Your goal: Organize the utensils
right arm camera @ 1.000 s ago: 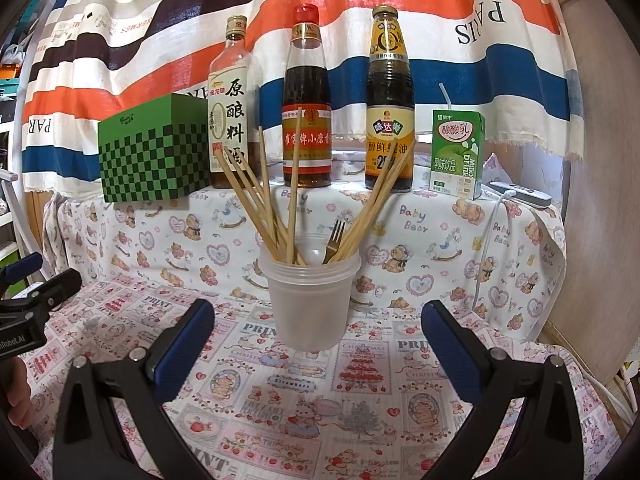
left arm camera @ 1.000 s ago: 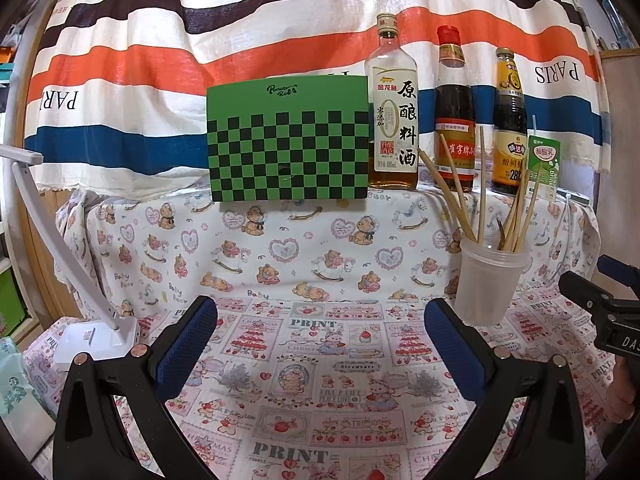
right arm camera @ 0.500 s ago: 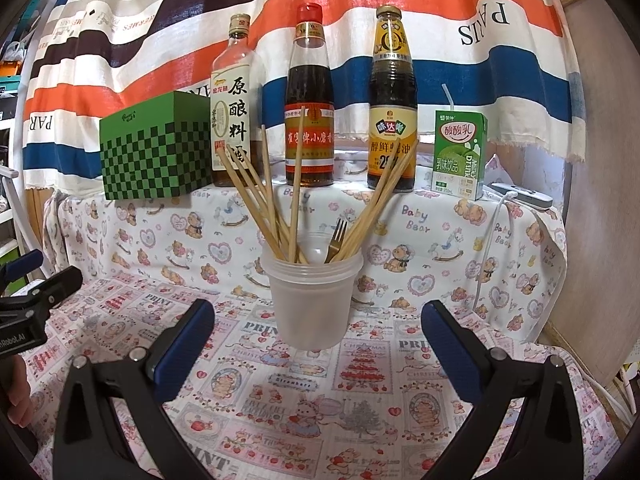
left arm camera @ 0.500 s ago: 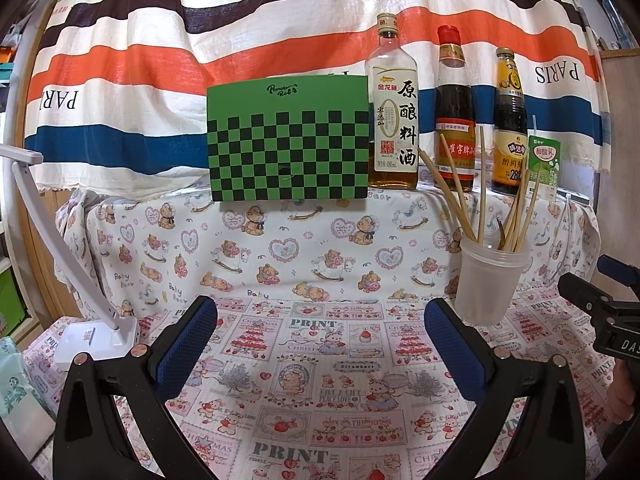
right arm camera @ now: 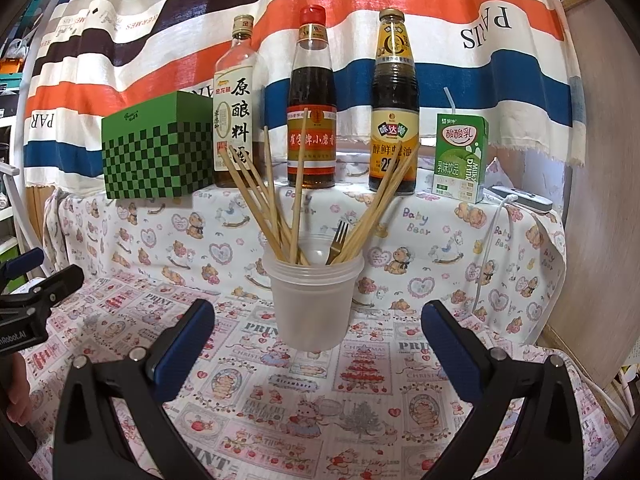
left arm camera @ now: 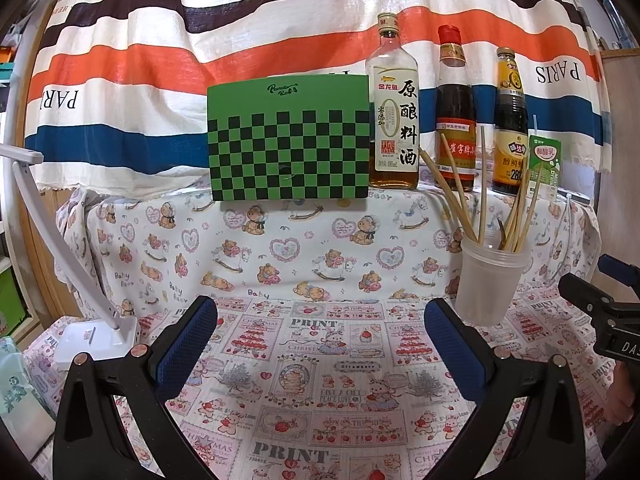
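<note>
Both tools are spread wide with nothing between their blue pads. The right hand-held gripper (right arm camera: 318,328) points straight at a translucent plastic cup (right arm camera: 314,304) standing just ahead of it on the counter (right arm camera: 380,408), which is covered with a printed cloth; the cup sits centred between the two fingers but beyond their tips, untouched. Wooden chopsticks (right arm camera: 276,208) fan out of the cup to both sides, and a fork (right arm camera: 337,240) stands among them, tines up. From the left hand-held gripper (left arm camera: 320,332) the same cup (left arm camera: 490,280) lies ahead and off to the right, past its right finger, with only bare cloth between its pads. Farther ahead of both, on a raised ledge, stand a green checkered box (left arm camera: 288,140), three bottles (right arm camera: 312,100) and a green drink carton (right arm camera: 460,158). A white lamp base (left arm camera: 94,340) rests beside the left tool's left finger.
</note>
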Demonstrator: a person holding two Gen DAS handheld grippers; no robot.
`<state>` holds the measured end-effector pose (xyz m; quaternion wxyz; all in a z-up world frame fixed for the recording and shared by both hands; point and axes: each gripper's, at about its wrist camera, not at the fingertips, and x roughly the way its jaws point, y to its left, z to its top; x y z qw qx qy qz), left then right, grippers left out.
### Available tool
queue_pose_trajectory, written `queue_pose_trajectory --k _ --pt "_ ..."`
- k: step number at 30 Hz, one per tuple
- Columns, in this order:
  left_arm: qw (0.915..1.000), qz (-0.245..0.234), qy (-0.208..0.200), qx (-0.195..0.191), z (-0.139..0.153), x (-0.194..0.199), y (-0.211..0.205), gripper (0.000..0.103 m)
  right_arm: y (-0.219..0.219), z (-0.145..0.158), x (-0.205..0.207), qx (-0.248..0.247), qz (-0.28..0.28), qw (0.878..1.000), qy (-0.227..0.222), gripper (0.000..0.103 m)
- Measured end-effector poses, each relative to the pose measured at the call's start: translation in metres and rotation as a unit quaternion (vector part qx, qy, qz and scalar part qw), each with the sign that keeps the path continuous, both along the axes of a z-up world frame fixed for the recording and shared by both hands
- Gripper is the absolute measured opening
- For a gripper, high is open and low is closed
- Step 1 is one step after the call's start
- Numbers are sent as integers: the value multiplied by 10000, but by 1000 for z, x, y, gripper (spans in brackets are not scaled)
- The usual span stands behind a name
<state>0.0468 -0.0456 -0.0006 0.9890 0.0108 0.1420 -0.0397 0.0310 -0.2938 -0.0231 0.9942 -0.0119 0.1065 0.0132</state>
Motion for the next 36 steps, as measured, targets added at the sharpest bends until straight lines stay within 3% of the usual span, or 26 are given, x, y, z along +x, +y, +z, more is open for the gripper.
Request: queue_pose_trajectory --k 36 --pt "10000 51 8 -2 0 0 2 103 0 -1 0 15 -8 10000 20 103"
